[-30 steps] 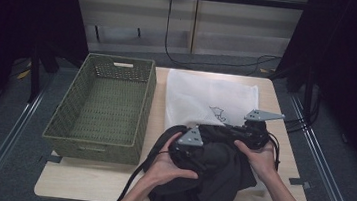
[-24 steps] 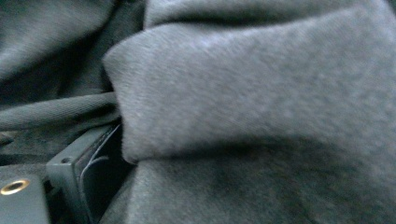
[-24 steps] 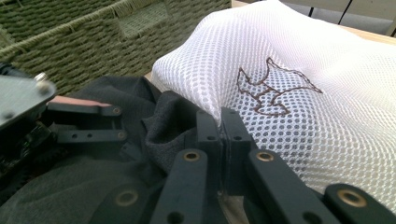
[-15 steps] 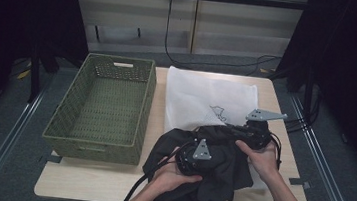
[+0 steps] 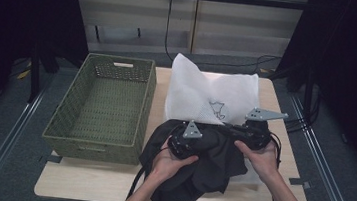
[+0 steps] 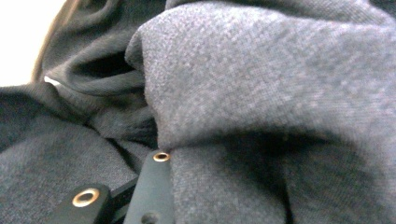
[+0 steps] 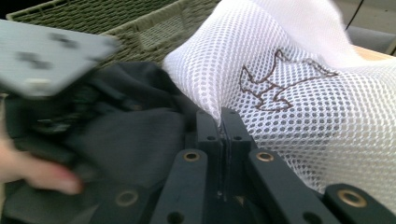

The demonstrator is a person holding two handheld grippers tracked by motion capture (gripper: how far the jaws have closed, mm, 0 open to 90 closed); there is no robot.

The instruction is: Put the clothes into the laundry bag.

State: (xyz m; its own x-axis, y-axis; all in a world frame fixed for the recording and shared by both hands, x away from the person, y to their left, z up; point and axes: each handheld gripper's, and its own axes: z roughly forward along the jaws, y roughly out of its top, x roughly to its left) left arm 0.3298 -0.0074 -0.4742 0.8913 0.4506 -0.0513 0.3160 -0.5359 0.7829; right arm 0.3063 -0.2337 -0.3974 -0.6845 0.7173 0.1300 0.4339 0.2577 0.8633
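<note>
Dark garment (image 5: pixel 205 158) now deeper inside white mesh bag (image 5: pixel 212 96); right tongs (image 7: pixel 223 122) clamped on bag's edge, left tongs' (image 5: pixel 184 144) state unclear.

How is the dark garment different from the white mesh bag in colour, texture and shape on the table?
The dark garment is charcoal, of dense fine knit, and lies crumpled in folds. The white mesh bag is white, of open netting with a brown outline figure, and spreads flatter, one corner raised. Both are soft textiles on the table, touching each other.

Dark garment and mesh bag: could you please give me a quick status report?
Right hand-held gripper shut on white mesh bag edge. Left hand-held gripper buried in dark garment, jaws unclear. Garment partly at bag mouth. Green basket alongside, not obstructing.
</note>
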